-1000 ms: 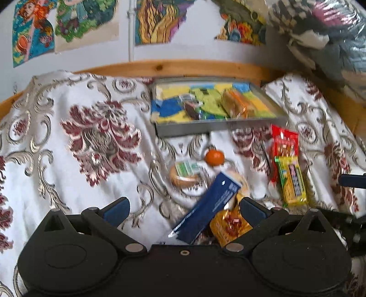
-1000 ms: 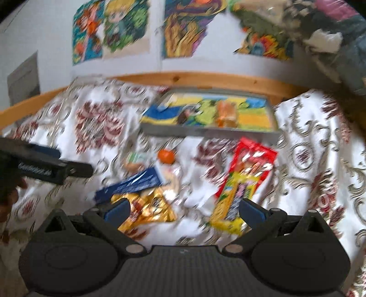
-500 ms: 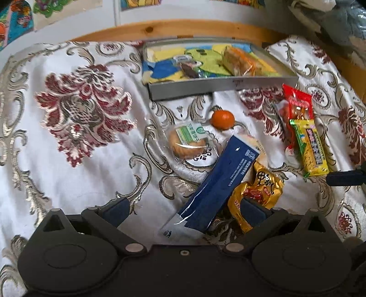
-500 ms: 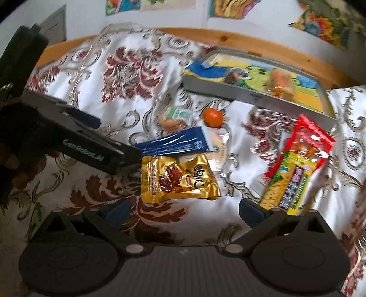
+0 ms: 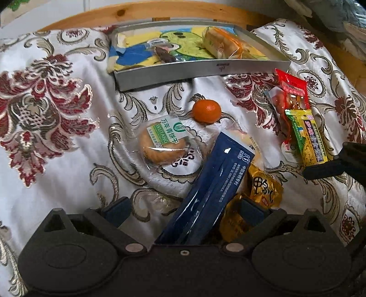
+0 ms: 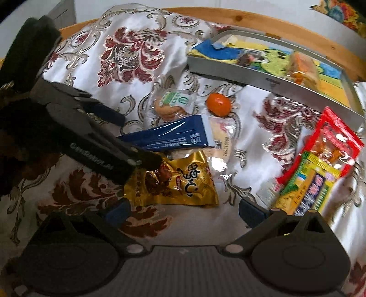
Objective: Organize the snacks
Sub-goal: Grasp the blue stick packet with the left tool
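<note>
A long dark blue packet (image 5: 212, 189) lies slanted on the cloth, its near end between the fingers of my left gripper (image 5: 185, 209), which is open. In the right wrist view the left gripper (image 6: 128, 137) straddles that blue packet (image 6: 169, 134). A gold packet (image 6: 178, 182) lies just ahead of my right gripper (image 6: 185, 212), which is open and holds nothing. Further back are a wrapped biscuit (image 5: 164, 144), a mandarin (image 5: 207, 110) and a grey tray (image 5: 201, 68) holding a bread packet (image 5: 224, 43).
A red packet (image 6: 331, 137) and a yellow-green packet (image 6: 308, 182) lie overlapped at the right. A round wrapped pastry (image 6: 219, 141) sits partly under the blue packet. A wooden rail (image 5: 160, 10) runs behind the tray. The patterned cloth (image 5: 57, 114) is bare at the left.
Both grippers have moved forward and down towards the snacks. The left one has closed in on the blue packet's near end, and the right one on the gold packet.
</note>
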`<action>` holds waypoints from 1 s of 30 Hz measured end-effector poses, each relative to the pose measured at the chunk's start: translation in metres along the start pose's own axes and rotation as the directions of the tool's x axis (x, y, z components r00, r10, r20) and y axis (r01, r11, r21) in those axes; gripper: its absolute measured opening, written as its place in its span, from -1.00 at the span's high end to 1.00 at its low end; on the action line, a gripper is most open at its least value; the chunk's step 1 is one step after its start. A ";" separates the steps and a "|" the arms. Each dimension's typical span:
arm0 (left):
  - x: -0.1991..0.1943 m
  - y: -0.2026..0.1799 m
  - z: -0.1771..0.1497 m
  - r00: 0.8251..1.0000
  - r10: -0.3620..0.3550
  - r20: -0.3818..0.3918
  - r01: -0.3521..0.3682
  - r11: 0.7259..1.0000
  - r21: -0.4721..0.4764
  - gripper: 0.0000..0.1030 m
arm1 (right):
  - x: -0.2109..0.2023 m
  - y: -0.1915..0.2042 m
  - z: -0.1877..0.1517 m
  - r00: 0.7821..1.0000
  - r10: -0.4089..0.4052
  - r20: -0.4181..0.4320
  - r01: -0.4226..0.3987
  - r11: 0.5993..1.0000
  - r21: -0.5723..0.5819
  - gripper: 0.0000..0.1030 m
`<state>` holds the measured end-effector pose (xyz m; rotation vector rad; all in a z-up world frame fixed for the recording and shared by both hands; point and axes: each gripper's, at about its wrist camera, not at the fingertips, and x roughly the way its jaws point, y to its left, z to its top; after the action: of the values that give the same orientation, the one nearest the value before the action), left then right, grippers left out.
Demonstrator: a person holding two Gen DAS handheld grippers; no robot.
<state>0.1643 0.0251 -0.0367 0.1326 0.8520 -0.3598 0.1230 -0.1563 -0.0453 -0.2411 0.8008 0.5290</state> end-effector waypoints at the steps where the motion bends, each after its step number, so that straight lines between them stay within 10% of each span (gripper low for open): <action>1: 0.002 0.002 0.001 1.000 -0.013 0.000 0.013 1.000 -0.012 -0.92 | 0.002 0.000 0.000 1.000 0.003 0.000 -0.003 1.000 -0.008 -0.99; 15: 0.007 0.004 0.007 0.999 -0.033 -0.015 0.032 0.999 -0.030 0.06 | 0.016 0.004 0.006 1.000 0.010 0.019 -0.010 1.000 -0.015 -0.99; 30: 0.002 0.020 0.002 1.000 -0.003 -0.020 0.000 0.989 -0.150 0.21 | 0.048 0.022 0.020 0.994 -0.001 -0.109 -0.002 0.999 -0.034 -0.99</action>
<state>0.1739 0.0430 -0.0377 -0.0039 0.8956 -0.2952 0.1513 -0.1125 -0.0673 -0.3029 0.8986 0.5337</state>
